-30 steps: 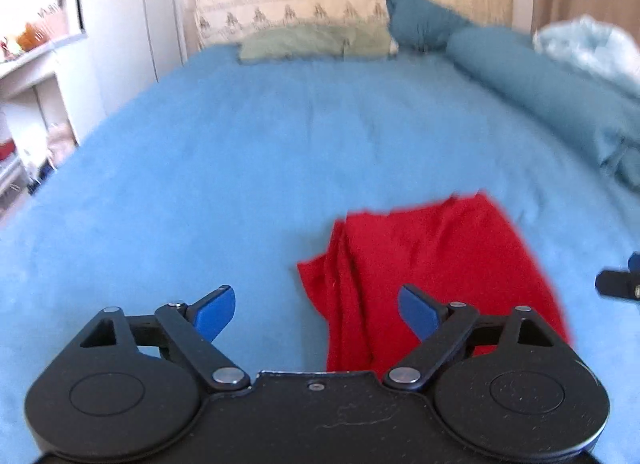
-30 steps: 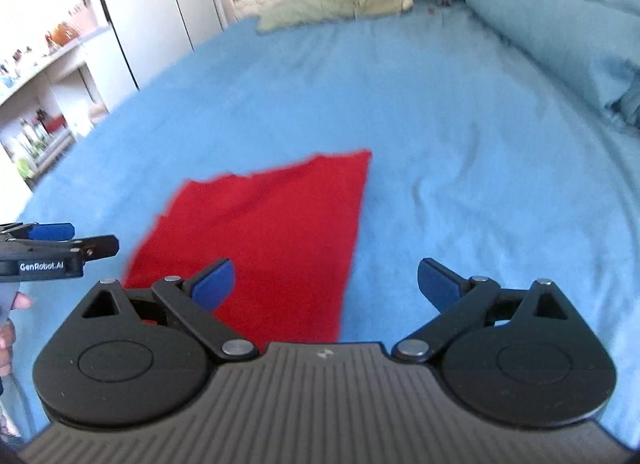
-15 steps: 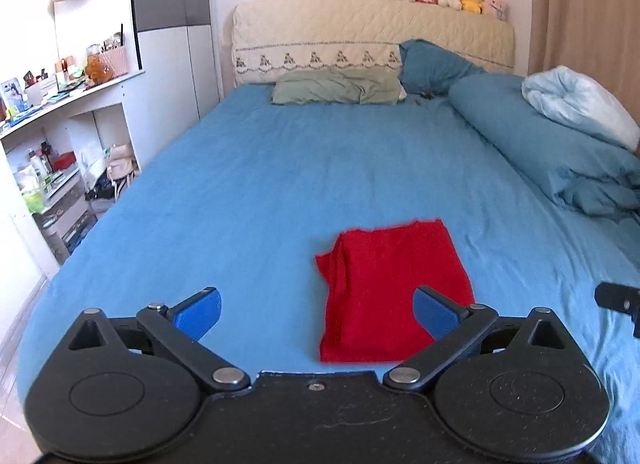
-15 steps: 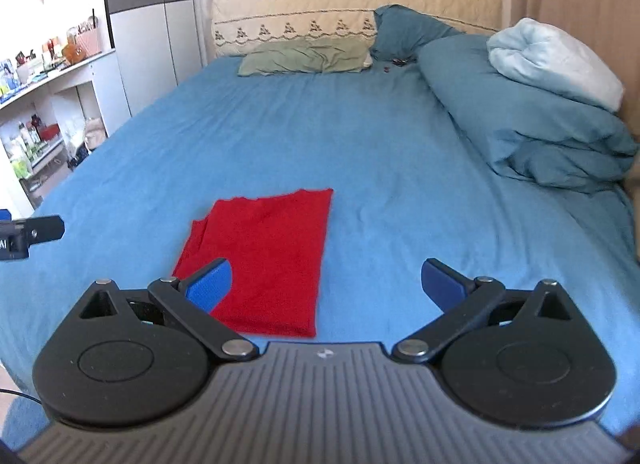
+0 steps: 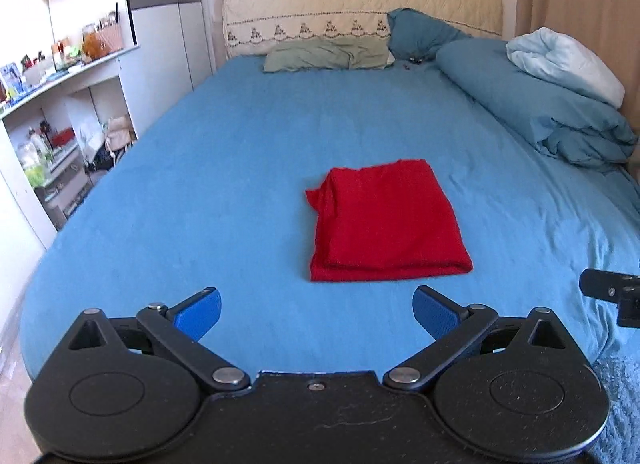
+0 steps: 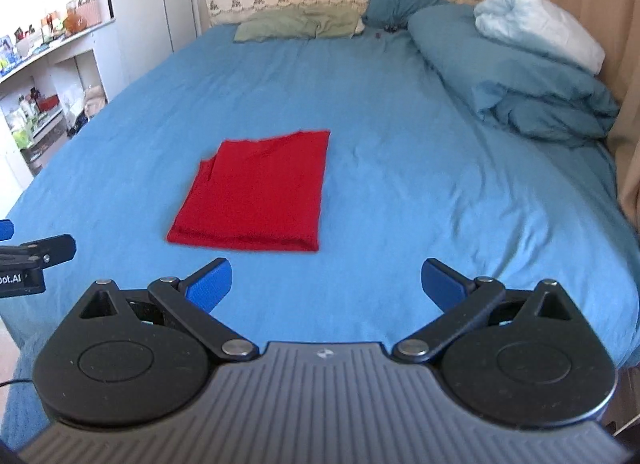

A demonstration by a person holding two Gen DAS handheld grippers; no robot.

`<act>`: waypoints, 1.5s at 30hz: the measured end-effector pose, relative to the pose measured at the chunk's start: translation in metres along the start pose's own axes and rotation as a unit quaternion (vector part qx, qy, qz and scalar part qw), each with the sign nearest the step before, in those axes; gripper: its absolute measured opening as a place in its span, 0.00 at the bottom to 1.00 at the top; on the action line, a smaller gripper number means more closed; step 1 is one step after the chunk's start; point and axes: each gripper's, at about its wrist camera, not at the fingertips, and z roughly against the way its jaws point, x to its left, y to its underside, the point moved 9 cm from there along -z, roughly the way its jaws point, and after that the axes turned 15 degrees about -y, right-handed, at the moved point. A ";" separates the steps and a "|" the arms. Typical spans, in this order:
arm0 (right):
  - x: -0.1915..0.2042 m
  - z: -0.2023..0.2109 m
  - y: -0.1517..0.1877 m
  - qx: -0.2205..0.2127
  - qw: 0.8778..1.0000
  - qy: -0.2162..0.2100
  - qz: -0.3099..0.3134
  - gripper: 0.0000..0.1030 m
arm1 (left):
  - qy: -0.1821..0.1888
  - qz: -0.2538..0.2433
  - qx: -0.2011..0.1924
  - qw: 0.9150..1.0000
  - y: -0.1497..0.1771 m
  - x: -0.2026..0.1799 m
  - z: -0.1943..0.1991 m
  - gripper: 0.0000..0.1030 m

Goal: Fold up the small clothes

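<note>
A red garment (image 5: 384, 220) lies folded into a rectangle on the blue bed sheet (image 5: 224, 168), with a bunched edge at its far left. It also shows in the right wrist view (image 6: 256, 192). My left gripper (image 5: 316, 310) is open and empty, held above the near end of the bed, short of the garment. My right gripper (image 6: 326, 282) is open and empty, to the right of the garment's near edge. Each gripper's tip shows at the edge of the other's view.
A rolled teal duvet (image 5: 532, 104) with a pale blue blanket (image 5: 564, 60) lies along the bed's right side. Pillows (image 5: 324, 54) rest at the headboard. Shelves with clutter (image 5: 52, 136) stand left of the bed. A curtain (image 6: 580, 16) hangs on the right.
Both grippers have pulled back and up from the garment, which now looks smaller and farther away. The garment lies still and both grippers stay open.
</note>
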 end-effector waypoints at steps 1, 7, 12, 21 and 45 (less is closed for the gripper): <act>0.000 -0.001 0.003 0.002 1.000 0.002 -0.002 1.00 | 0.000 0.001 0.001 1.000 0.002 0.000 0.001 1.00; -0.003 -0.004 0.008 0.007 1.000 0.011 -0.008 1.00 | -0.006 0.001 -0.014 1.000 0.001 0.000 0.004 1.00; -0.007 -0.004 0.008 0.008 1.000 0.016 -0.011 1.00 | -0.004 0.007 -0.015 1.000 0.002 0.003 0.004 1.00; -0.009 -0.006 0.009 0.010 1.000 0.016 -0.016 1.00 | -0.008 0.007 -0.024 1.000 0.001 0.006 0.007 1.00; -0.010 -0.007 0.013 0.013 1.000 0.018 -0.022 1.00 | -0.006 0.000 -0.039 0.999 -0.007 0.003 0.016 1.00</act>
